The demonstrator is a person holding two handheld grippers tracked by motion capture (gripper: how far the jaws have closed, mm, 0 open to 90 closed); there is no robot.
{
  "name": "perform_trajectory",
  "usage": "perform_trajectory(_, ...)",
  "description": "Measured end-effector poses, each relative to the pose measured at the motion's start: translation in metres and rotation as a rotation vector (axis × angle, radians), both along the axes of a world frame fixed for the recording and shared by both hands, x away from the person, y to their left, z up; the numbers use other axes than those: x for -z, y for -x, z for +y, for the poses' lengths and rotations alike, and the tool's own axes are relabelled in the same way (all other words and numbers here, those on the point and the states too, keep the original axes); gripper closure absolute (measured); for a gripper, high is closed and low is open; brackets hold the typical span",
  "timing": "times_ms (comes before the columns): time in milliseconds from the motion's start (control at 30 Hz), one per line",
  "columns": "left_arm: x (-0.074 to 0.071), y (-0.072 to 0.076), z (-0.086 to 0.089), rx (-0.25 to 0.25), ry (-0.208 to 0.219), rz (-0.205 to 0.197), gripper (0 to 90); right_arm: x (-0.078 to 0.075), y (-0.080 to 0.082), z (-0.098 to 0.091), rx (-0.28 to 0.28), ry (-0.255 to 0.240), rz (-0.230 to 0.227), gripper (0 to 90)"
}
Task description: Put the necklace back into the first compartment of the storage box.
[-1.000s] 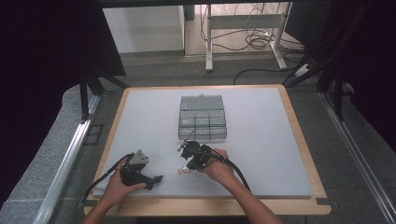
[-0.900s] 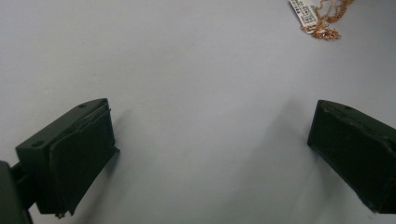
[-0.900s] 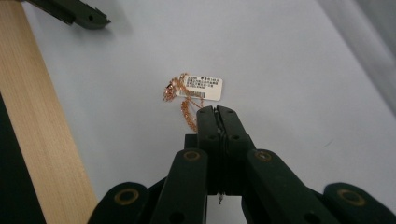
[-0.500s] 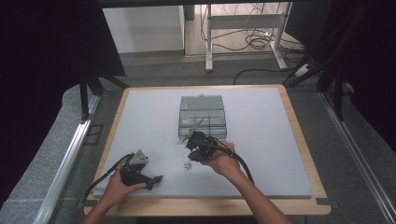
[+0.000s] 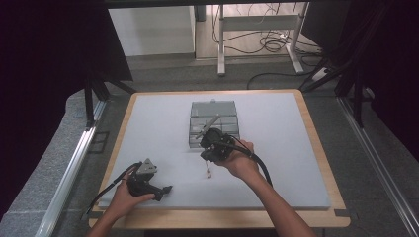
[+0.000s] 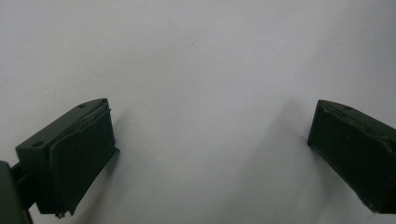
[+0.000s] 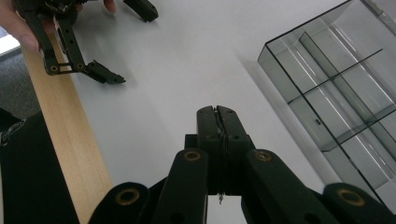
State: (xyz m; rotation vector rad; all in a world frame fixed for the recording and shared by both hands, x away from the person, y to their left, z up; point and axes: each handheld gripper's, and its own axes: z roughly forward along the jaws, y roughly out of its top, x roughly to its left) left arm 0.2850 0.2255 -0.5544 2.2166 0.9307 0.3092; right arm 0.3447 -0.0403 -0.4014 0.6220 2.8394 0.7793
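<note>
Apparently carrying, the right hand-held gripper pinches a thin dangling item beside the clear compartment box, needing placement; the left hand-held gripper gapes empty.

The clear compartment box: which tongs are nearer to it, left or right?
Right. The right tongs are at the near edge of the clear compartment box; the left tongs rest far from it, near the table's front edge.
</note>
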Motion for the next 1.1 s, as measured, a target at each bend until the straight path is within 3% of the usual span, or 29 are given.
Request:
perform_trajectory(567,0.0,0.0,0.0,-0.002,0.001,0.0,0.5,-0.05,-0.017,0.001,0.028,-0.024,-0.046,88.3)
perform_trajectory(1100,0.0,0.0,0.0,0.0,0.0,0.0,0.5,-0.067,-0.032,0.003,0.058,-0.041,-0.052,88.2)
